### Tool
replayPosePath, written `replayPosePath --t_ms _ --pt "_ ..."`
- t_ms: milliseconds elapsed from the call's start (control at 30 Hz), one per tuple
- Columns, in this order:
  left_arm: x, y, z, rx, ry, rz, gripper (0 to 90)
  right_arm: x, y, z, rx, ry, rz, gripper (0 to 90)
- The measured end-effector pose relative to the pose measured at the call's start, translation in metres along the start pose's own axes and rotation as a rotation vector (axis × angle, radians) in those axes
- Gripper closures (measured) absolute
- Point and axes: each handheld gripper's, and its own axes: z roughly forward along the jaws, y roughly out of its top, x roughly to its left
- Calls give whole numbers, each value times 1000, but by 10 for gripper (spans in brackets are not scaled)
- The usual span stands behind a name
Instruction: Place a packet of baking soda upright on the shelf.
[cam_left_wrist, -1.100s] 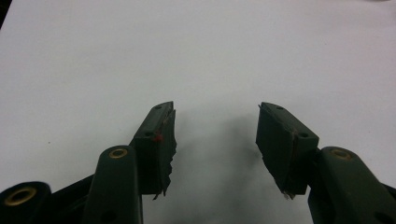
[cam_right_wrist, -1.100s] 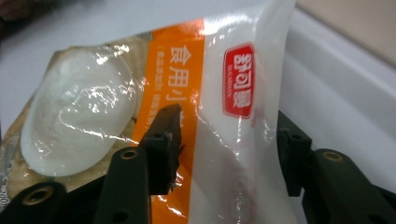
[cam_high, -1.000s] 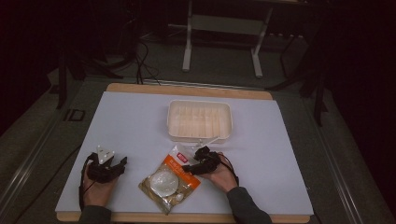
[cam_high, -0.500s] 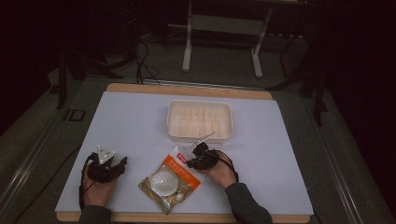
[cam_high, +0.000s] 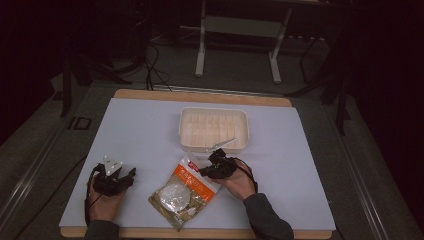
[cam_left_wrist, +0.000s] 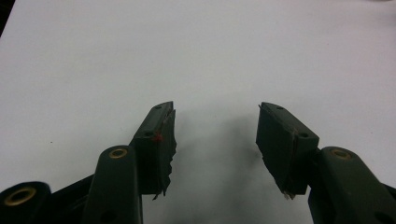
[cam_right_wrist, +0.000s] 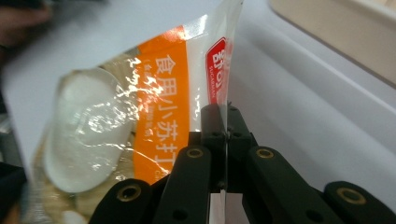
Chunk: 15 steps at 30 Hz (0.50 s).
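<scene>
On the table (cam_high: 150, 130), covered by a white sheet, a clear and orange snack bag (cam_high: 184, 191) lies near the middle of the near edge. The right gripper (cam_high: 204, 172) is clenched on the bag's upper right edge; in the right gripper view its jaws pinch the thin film of the bag (cam_right_wrist: 140, 116) between them (the red label and the orange band with printed characters sit just beyond the jaw tips), and that edge stands lifted off the sheet. The right hand (cam_high: 239, 182) rests on the table beside the bag. A pale, shallow tray (cam_high: 214, 129) stands past the bag, toward the middle of the table, apart from it. The left gripper (cam_left_wrist: 215, 135) sits near the table's near left corner, held by the left hand (cam_high: 104, 202), its jaws spread wide and released over bare white sheet.
</scene>
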Motion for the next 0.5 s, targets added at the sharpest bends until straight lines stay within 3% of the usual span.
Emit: replayPosePath --t_ms 200,500 --pt "0 0 0 1 0 2 466 0 2 -12 -51 61 20 900" --pt "0 0 0 -2 4 1 465 23 18 -24 -101 46 -41 900"
